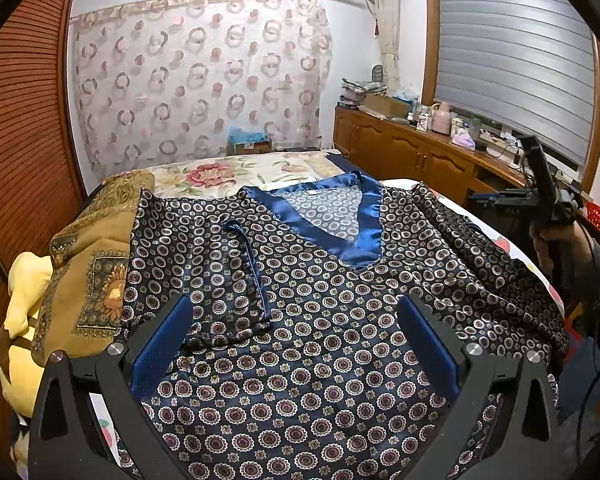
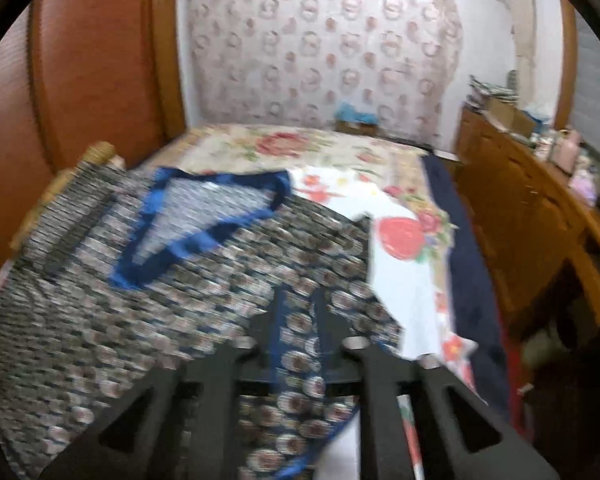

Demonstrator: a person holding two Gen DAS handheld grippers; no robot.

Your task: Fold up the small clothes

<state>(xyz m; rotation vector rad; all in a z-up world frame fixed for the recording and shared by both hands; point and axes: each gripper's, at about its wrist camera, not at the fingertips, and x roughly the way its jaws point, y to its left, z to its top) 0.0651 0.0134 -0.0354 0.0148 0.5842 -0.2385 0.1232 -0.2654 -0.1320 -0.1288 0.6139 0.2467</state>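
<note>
Well, shirt (image 2: 220,264) label unreadable, blurry.

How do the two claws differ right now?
The left claw is spread wide open above the shirt, holding nothing; the right claw is shut on the shirt's edge. The left view is sharp, the right blurred. Both are black, two-fingered and over the same shirt.
</note>
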